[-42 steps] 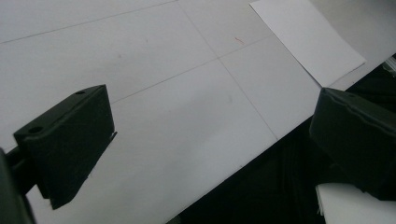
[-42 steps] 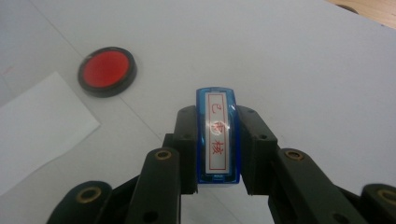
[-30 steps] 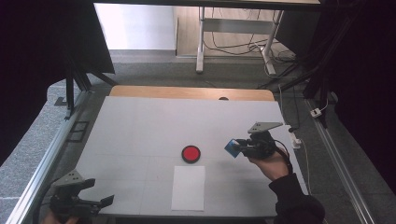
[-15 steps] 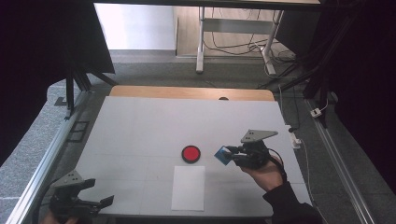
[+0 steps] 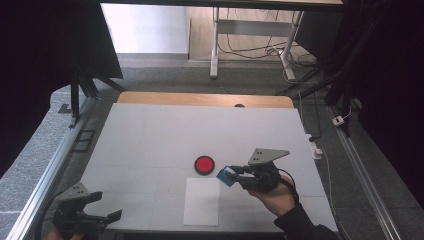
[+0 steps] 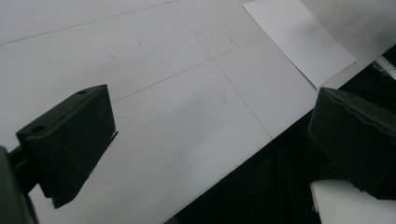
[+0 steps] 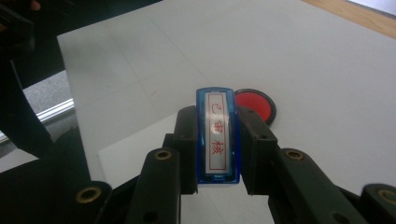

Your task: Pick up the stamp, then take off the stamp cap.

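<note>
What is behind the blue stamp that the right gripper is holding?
In the right gripper view, a red ink pad lies on the white table just behind the blue stamp. The stamp covers the pad's left edge. The stamp's underside is hidden.

Bare white tabletop [image 5: 150,135] with a wooden far edge, cables [image 5: 240,47] on the floor beyond.

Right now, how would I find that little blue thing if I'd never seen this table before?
Start at the big white table and find the round red ink pad near its middle. Just right of it, above the corner of the white paper sheet, the right tool pinches a small stamp. It's the only blue thing, with red characters on a white label.
</note>
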Demonstrator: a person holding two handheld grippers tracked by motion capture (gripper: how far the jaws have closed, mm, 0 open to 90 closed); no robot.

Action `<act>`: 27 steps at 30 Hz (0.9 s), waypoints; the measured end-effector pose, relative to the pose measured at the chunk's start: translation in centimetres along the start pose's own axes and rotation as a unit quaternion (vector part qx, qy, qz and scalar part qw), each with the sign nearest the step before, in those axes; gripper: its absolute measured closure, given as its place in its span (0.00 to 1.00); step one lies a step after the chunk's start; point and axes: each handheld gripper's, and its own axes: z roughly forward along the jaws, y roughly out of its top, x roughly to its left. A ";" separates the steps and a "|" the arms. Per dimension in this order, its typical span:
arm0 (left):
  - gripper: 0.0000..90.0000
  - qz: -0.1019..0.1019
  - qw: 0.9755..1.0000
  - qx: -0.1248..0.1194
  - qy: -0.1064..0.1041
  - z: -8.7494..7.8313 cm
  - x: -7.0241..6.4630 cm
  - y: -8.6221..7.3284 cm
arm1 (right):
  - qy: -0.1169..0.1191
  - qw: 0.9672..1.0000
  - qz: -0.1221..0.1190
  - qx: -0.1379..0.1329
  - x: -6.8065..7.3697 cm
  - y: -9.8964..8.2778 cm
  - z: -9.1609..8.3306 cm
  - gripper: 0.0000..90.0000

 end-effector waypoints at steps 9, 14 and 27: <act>0.01 0.005 1.000 -0.004 0.000 -0.1 -0.1 0.0 | 0.010 1.000 -0.007 -0.006 0.8 0.1 0.1 0.79; 0.01 0.012 1.000 -0.003 0.000 -0.1 -0.2 0.0 | 0.010 1.000 -0.014 -0.012 0.8 0.2 -0.1 0.79; 0.00 0.062 0.997 -0.023 -0.048 1.0 -0.8 1.2 | 0.021 1.000 -0.012 -0.012 1.1 0.5 -0.3 0.79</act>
